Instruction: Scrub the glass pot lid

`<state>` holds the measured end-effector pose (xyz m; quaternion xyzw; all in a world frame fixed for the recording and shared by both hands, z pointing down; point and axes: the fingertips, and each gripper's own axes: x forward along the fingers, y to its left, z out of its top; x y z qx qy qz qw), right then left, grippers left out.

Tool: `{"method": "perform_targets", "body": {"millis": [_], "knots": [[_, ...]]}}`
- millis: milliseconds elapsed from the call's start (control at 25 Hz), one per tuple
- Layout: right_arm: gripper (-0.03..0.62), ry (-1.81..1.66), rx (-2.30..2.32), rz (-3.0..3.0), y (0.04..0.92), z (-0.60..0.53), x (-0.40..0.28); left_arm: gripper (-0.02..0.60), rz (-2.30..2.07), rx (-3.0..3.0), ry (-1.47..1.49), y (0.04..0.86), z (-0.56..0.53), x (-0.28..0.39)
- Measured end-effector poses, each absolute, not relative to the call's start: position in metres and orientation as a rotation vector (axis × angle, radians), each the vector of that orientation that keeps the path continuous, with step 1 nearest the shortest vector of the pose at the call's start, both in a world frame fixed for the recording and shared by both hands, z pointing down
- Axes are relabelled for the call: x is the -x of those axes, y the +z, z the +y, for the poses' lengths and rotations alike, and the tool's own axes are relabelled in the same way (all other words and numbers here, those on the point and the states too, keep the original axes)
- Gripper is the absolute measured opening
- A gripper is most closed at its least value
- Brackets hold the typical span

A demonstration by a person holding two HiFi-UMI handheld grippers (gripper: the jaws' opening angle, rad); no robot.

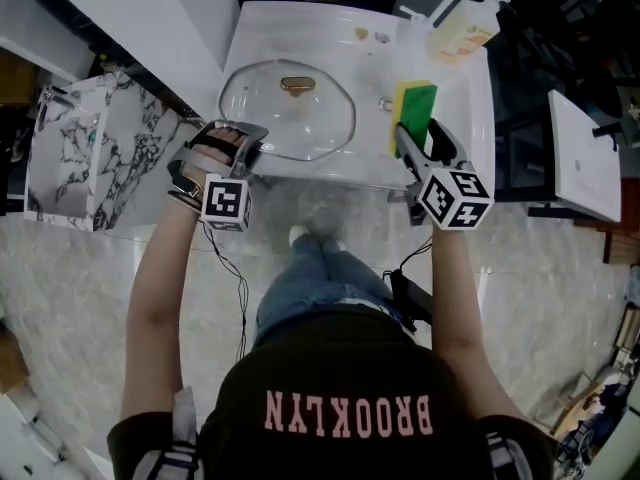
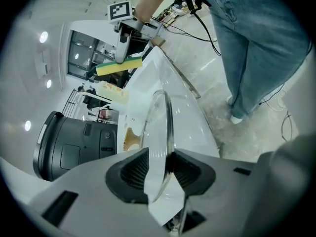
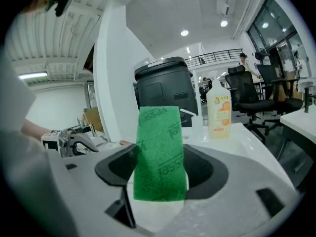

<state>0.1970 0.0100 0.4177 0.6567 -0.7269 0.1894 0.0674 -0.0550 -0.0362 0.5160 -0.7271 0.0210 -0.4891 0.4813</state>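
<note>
Left gripper (image 2: 163, 171): pinched tight on the near rim of the glass pot lid (image 1: 287, 108), the rest of the lid stretching ahead of the jaws inside the white sink (image 1: 330, 28). Right gripper (image 3: 160, 174): clamped on a green-and-yellow sponge (image 3: 159, 147), held upright just right of the lid, not touching it.

The clear round glass lid (image 1: 300, 128) lies in the left half of the sink (image 1: 300, 23), its gold knob (image 1: 297, 85) facing up. The green-and-yellow sponge (image 1: 414, 115) stands on edge over the sink's right side.
</note>
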Motion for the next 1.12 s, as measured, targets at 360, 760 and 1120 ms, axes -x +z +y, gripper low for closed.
{"method": "perform_targets", "body": {"millis": [360,760,1120], "knots": [[0.279,0.526,-2.008,-2.112,0.422,0.046,-0.200,0.127,0.089,1.755,-1.270,0.506,-0.039,0.048],[0.278,0.425,-2.006,-2.034,0.422,0.062,-0.205,0.127,0.097,1.790,-1.331,0.503,-0.035,0.045],[0.278,0.401,-1.993,-1.869,0.428,0.068,-0.222,0.127,0.121,1.802,-1.350,0.498,-0.037,0.040]]}}
